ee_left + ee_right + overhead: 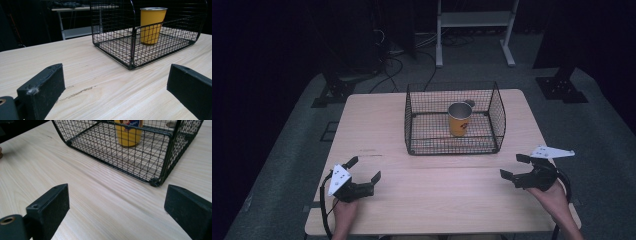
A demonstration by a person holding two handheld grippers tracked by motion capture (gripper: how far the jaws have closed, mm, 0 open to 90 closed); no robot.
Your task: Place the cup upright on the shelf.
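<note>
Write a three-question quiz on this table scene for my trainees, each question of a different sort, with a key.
1. True or false: the yellow cup lies on its side in the wire basket.
2. Both grippers, left gripper and right gripper, are: A open, B shut on the cup, C inside the basket.
3. Fill in: the basket stands on the wooden ____.

Key: 1 false, it stands upright; 2 A; 3 table.

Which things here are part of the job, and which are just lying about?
In the job: yellow cup, upright inside the wire basket; left gripper and right gripper, both open, nothing held.

Lying about: small round thing behind the basket; white frame on the floor beyond.
</note>
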